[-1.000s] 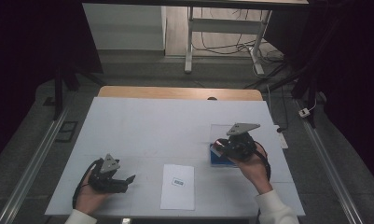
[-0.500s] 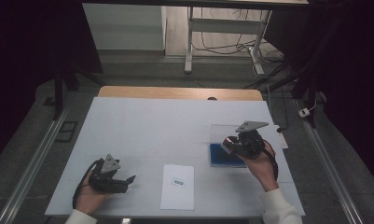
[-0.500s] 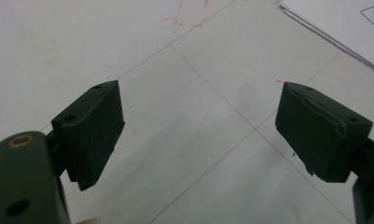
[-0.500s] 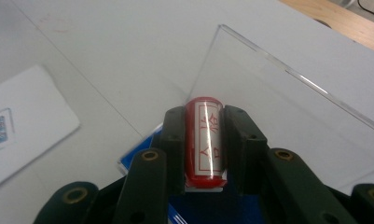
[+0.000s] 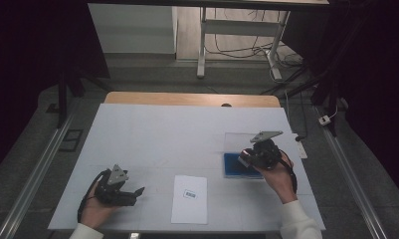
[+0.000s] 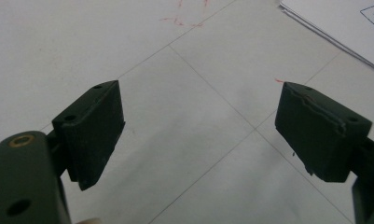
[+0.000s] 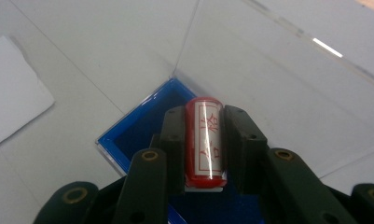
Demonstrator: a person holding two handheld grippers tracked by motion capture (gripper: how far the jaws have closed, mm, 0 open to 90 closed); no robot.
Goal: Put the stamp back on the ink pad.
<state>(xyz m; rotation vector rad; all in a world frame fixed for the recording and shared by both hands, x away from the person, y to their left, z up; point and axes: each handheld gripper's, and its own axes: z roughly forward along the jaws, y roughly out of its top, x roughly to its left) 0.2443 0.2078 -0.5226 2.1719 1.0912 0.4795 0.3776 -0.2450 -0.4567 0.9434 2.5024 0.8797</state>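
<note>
- While your right tool (image 7: 204, 144) is clamped on the red seal stamp (image 7: 205, 140), the stamp sits lengthwise between the jaws, its rounded end pointing away from you past the jaw tips.
- Directly beneath and just ahead of that tool lies the blue ink pad tray (image 7: 142, 126), with the stamp hanging above it, not touching as far as you can tell.
- Judge the stamp as light, stiff and glossy, so likely slippery; hold it across the middle of its barrel, as you do now, and don't squeeze harder.
- Off to the tool's left on the worktop (image 5: 187, 129) lies the white paper sheet (image 5: 189, 198).
- Your left tool (image 6: 198, 135) is open and empty, jaws wide apart, low over bare worktop, the sheet's corner beyond its right jaw.
</note>
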